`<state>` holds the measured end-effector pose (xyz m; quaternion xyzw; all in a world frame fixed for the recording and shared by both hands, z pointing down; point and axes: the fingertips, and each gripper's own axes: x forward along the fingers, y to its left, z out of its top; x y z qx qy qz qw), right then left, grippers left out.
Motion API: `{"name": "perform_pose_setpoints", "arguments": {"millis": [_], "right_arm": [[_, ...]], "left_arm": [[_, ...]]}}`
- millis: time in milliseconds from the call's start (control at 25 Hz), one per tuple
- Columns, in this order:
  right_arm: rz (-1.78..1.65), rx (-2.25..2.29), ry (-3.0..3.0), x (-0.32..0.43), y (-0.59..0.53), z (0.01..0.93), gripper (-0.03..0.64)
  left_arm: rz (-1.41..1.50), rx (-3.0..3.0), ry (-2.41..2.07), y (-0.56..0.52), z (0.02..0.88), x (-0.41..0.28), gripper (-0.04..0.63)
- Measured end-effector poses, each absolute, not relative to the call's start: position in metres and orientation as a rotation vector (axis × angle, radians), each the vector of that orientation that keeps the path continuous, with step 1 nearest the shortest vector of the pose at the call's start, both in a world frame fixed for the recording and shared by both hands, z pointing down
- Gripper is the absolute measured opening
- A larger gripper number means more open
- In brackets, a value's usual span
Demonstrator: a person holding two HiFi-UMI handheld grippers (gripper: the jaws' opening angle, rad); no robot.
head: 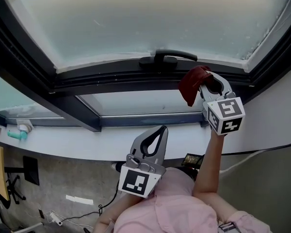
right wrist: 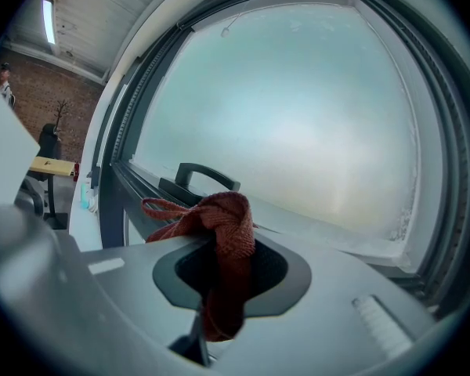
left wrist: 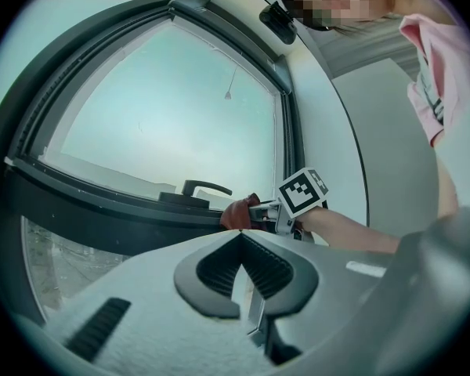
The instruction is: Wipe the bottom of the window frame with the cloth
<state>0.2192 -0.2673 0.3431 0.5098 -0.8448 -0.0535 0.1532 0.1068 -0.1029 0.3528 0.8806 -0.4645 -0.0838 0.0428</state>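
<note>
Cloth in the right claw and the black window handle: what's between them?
Only a bare stretch of dark window frame lies between the cloth and the handle, seen in the right gripper view; the head view agrees.

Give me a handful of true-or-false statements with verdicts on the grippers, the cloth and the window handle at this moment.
1. The right gripper is shut on the cloth. True.
2. The left gripper grips the cloth too. False: its jaws are together on nothing, and it is held low, near the person's chest, away from the frame.
3. In the head view the cloth is to the right of the window handle. True.
4. The cloth is blue. False: it is dark red.
</note>
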Motion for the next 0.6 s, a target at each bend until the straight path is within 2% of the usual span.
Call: {"name": "perform_pose_setpoints", "arguments": {"millis": [600], "right_arm": [[-0.134, 1.508, -2.409, 0.240, -0.269, 0.343, 0.066]], "left_arm": [[-0.252, 2.728, -1.387, -0.109, 0.350, 0.122, -0.006]]}}
